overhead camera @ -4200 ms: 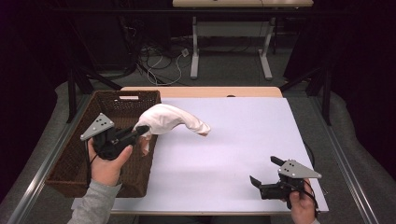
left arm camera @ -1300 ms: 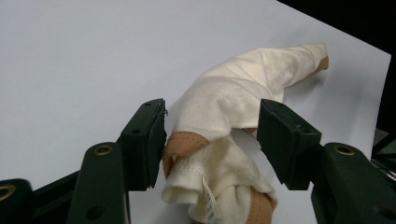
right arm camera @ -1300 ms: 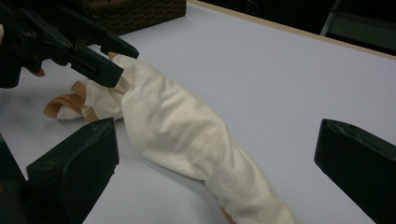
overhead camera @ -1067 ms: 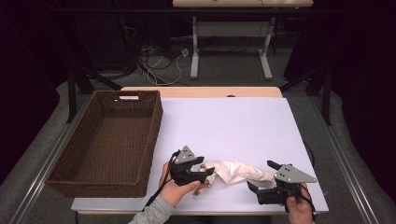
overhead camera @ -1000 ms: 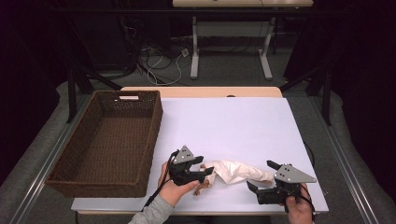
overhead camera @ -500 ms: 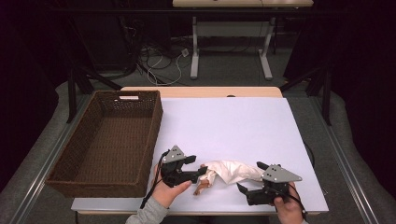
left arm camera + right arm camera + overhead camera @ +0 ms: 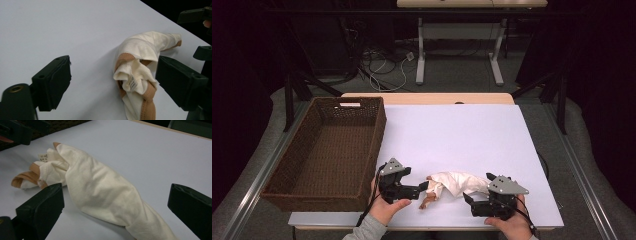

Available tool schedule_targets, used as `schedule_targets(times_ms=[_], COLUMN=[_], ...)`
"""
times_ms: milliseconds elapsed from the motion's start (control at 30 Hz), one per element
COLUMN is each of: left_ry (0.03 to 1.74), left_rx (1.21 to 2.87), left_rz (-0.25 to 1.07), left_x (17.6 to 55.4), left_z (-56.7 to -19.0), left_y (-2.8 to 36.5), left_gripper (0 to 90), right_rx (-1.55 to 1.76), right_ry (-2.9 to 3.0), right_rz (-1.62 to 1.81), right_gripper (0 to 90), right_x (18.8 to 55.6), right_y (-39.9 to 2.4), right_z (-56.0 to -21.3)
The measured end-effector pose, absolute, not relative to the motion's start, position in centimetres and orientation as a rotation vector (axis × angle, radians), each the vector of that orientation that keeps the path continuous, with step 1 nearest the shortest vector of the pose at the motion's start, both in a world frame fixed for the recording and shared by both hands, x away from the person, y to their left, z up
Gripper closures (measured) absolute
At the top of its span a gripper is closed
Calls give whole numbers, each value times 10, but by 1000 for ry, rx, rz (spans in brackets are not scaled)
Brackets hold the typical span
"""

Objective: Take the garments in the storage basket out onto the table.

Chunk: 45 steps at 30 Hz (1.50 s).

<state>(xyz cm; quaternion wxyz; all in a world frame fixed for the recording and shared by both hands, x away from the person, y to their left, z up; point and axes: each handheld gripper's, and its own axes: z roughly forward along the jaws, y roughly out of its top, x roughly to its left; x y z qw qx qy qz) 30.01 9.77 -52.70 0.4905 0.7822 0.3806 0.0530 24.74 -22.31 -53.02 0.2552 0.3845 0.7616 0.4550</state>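
Now your left gripper [image 7: 424, 187] has just been opening, and its fingers [image 7: 52, 81] stand spread with the bunched end of the cream garment [image 7: 454, 182] lying loose between them, no pad pressing on it. That reads as a release: the cloth rests on the white table [image 7: 462, 135] near its front edge, well clear of the wicker basket [image 7: 324, 150] that sits off beyond your left hand.

Your right gripper [image 7: 468, 199] sits at the garment's other end, fingers [image 7: 42, 207] wide apart on either side of the long cream fold, not clamped on anything. With a gripper at each end of the garment, you look set up to take both ends and spread or fold it, so the crumpled end with the tan trim [image 7: 147, 100] and small label [image 7: 132, 83] is probably the part to sort out first.
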Motion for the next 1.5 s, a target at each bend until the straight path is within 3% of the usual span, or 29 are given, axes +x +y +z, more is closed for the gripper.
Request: schedule_targets(times_ms=[200, 767, 933, 1300, 1500], left_ry=[916, 878, 877, 852, 859], left_rx=[1921, 1931, 1927, 1970, 1983], left_rz=[138, 146, 166, 189, 168], left_x=[302, 300, 298, 289, 287], left_z=[-528, -524, -521, -519, -521], left_y=[98, 101, 101, 94, 89], left_gripper=[5, 11, 53, 155, 161], right_rx=[1084, 973, 985, 950, 888], right_ry=[2051, 2073, 2079, 2145, 2198], right_rz=[1186, 1188, 1207, 1187, 1126], right_gripper=[56, 339, 424, 445, 455], right_x=[246, 242, 242, 246, 246], right_y=[-221, -207, -207, -190, -177], right_z=[-534, -534, -533, -535, -540])
